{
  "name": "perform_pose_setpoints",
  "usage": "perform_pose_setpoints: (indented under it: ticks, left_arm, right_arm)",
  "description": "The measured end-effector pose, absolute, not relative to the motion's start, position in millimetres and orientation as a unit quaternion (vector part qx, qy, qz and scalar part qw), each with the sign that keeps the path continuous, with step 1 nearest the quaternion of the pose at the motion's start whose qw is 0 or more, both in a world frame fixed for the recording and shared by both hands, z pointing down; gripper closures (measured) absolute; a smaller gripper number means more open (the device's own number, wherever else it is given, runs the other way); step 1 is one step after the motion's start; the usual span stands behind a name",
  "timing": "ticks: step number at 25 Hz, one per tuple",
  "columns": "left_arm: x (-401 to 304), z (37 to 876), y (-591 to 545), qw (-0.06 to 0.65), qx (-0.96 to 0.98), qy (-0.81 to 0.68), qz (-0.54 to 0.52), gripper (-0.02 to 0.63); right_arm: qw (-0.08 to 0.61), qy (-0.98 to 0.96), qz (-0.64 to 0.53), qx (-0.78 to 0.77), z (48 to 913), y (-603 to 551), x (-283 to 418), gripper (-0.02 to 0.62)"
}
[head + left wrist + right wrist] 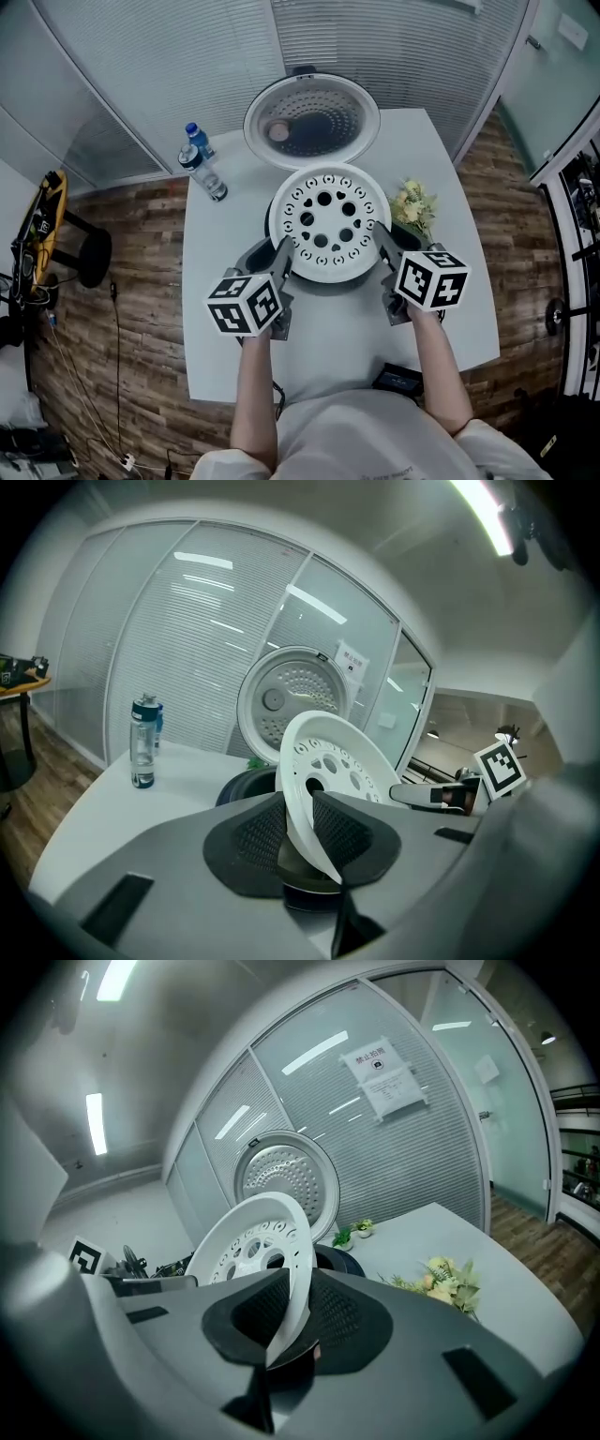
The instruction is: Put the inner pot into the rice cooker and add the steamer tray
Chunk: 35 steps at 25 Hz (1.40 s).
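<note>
We grip the round white perforated steamer tray [328, 225] by opposite rims. Our left gripper [281, 251] pinches its 8 o'clock edge and our right gripper [382, 246] its 4 o'clock edge, with both pairs of jaws narrow on the thin rim. The tray is held level over the middle of the white table [337, 347], at 6 o'clock of the open lid of the dark rice cooker [312, 122]. A clear water bottle [202, 164] stands at 10 o'clock and pale yellow flowers [414, 206] at 3.
</note>
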<state>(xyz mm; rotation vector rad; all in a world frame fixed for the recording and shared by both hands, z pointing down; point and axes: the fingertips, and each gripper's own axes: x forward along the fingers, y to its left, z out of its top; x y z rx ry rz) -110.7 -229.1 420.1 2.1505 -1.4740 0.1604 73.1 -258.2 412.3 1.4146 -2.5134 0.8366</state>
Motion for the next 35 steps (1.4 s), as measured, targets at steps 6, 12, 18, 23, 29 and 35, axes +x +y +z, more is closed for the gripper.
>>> perform_pose_setpoints:
  ticks: [6, 12, 18, 23, 29, 35]
  left_arm:
    - [-113.7, 425.4, -233.9, 0.262, 0.794, -0.546, 0.059, 0.517]
    - [-118.0, 436.1, -247.5, 0.269, 0.793, -0.542, 0.069, 0.517]
    - [-117.9, 442.8, -255.2, 0.271, 0.794, -0.537, 0.094, 0.514]
    - [-111.2, 456.0, -254.1, 0.26, 0.791, -0.541, 0.12, 0.506]
    - [-110.4, 459.0, -250.4, 0.244, 0.789, -0.546, 0.145, 0.502]
    - [-109.0, 464.7, -251.8, 0.233, 0.785, -0.545, 0.182, 0.48]
  right_arm:
    - [0.074, -0.836, 0.273, 0.47, 416.2, -263.5, 69.9, 0.52]
    - [0.087, -0.833, 0.273, 0.473, 423.6, -276.5, 65.2, 0.52]
    - [0.105, -0.827, 0.271, 0.482, 428.0, -280.3, 64.6, 0.517]
    - [0.129, -0.826, 0.247, 0.49, 438.5, -279.0, 70.2, 0.511]
    - [0.148, -0.827, 0.235, 0.489, 444.5, -275.8, 69.4, 0.501]
    - [0.186, -0.825, 0.215, 0.489, 448.7, -278.0, 67.8, 0.495]
